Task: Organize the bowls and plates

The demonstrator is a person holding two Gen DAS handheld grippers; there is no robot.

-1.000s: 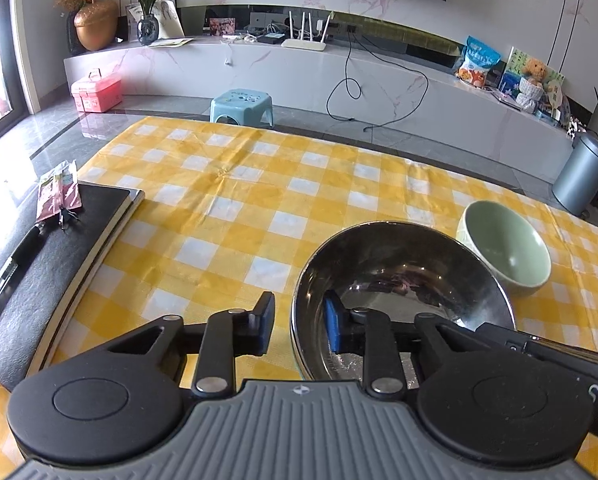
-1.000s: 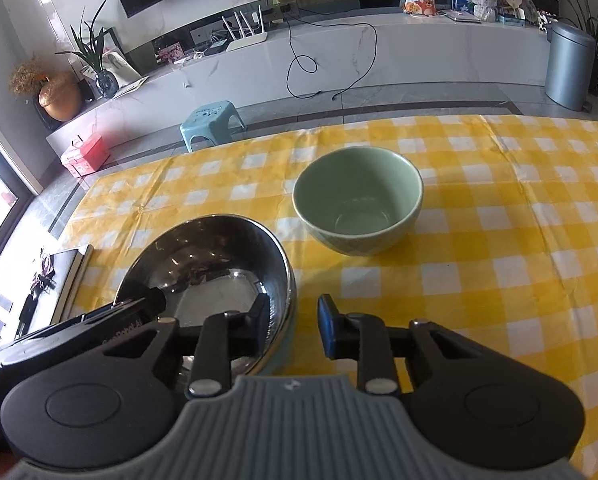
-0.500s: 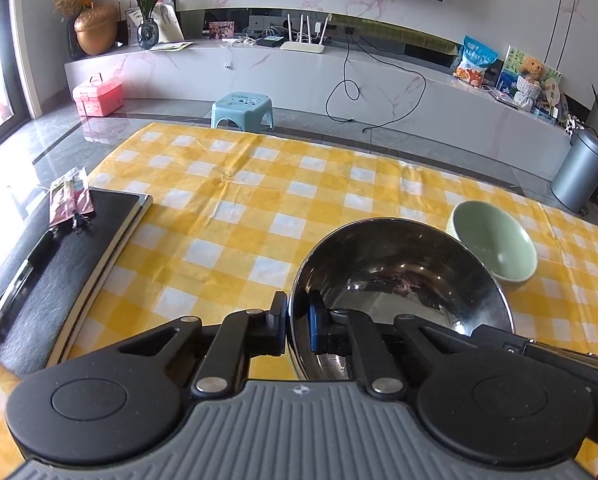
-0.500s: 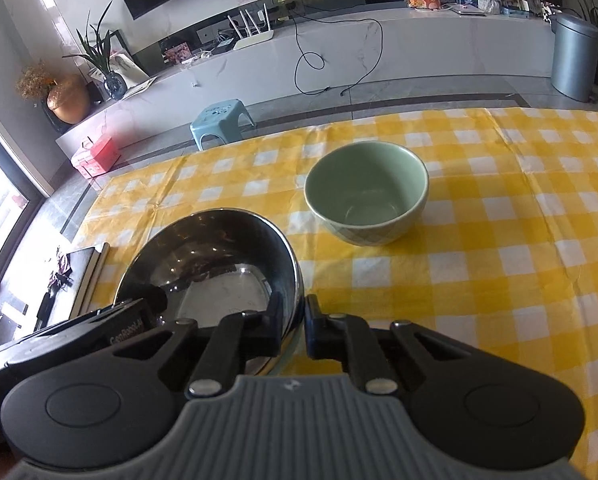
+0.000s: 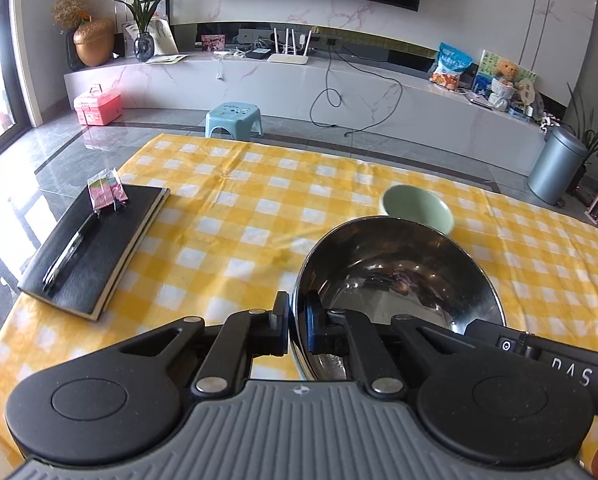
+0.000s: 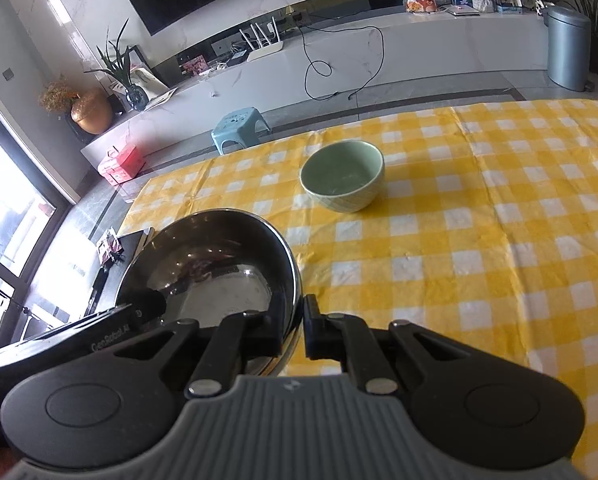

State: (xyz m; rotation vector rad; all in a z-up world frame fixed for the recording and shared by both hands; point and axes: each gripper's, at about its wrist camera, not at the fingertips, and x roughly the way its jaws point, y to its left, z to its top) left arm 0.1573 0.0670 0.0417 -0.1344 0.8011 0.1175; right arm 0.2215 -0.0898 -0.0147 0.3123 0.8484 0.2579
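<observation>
Steel bowl [image 5: 395, 276] fills the lower right of the left wrist view, its left rim pinched between the fingers of the left gripper [image 5: 297, 330], one pad outside, one inside. Green bowl [image 5: 417, 208] sits on the yellow checked tablecloth [image 5: 239, 216] just beyond the steel bowl's far rim. Only this view shows the whole black notebook [image 5: 95, 248] left of the steel bowl, with a pen [image 5: 69, 254] and a small pink packet [image 5: 106, 191] on top. Part of the right gripper's body shows at the right edge.

Right wrist view: right gripper [image 6: 297, 330] clamps the steel bowl [image 6: 215, 264] at its right rim, fingers either side of the wall. Green bowl [image 6: 343, 176] stands well apart from the steel bowl, up and to the right, and shows in full only here.

Versus 1.0 s ago: both grippers were spread wide around the rim and now grip it; the steel bowl looks raised off the cloth, and the green bowl appears farther off.
</observation>
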